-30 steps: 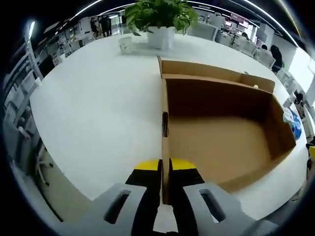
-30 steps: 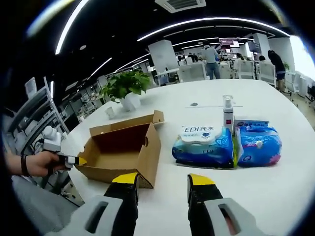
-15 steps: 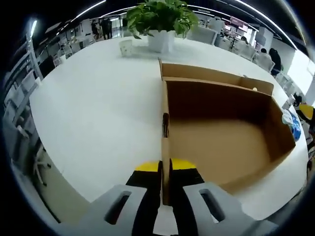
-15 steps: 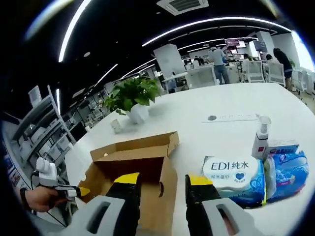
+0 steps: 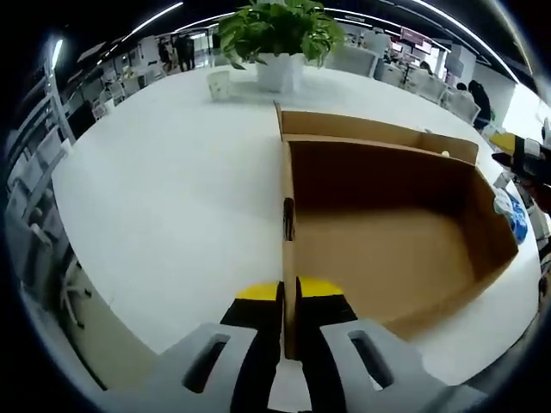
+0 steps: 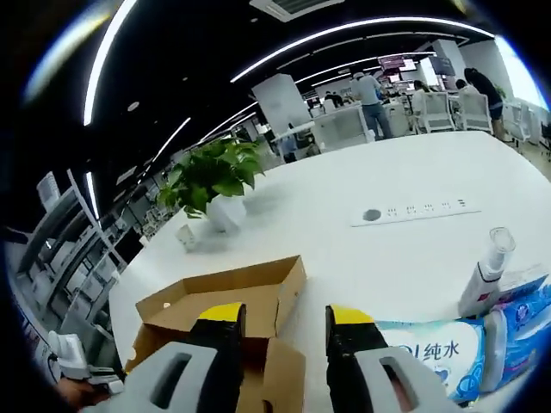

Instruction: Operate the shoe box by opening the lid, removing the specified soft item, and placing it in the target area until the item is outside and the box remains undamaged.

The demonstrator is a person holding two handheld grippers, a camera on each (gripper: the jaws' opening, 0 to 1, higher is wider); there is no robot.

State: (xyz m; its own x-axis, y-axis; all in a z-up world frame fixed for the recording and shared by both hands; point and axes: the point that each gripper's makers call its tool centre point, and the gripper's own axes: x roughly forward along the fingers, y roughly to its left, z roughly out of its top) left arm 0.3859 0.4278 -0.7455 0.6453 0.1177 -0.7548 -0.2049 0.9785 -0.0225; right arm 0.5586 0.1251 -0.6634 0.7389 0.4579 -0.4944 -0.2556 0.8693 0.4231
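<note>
Up at the far end of the white table [image 5: 155,189] sits a potted plant [image 5: 277,36] with a small white cup [image 5: 219,82] just beside it, and past them office chairs and desks run off into the background, with people standing well back in the right gripper view. In that same view a flat power strip [image 6: 415,210] lies set into the tabletop, a white spray bottle [image 6: 485,271] stands upright near the right edge, and just beside it lie blue packs of wet wipes [image 6: 448,361], the nearest one printed with blue lettering. Nothing sits between the shoe box [image 5: 387,232] and the plant. The box is open, its lid flap [image 5: 370,129] folded back on the far side, and the brown floor inside looks bare; no soft item can be made out in it. The box's long axis runs away from the left gripper [image 5: 288,297] toward the far right of the left gripper view. That left gripper has its yellow-tipped jaws pressed together on the near side wall of the box, pinching the cardboard edge between them. The right gripper [image 6: 280,314] hovers above the box [image 6: 228,314] with its jaws spread apart and nothing between them, lid flap just beyond. Low at the left of the right gripper view, the left gripper [image 6: 73,366] shows at the box's near corner.
</note>
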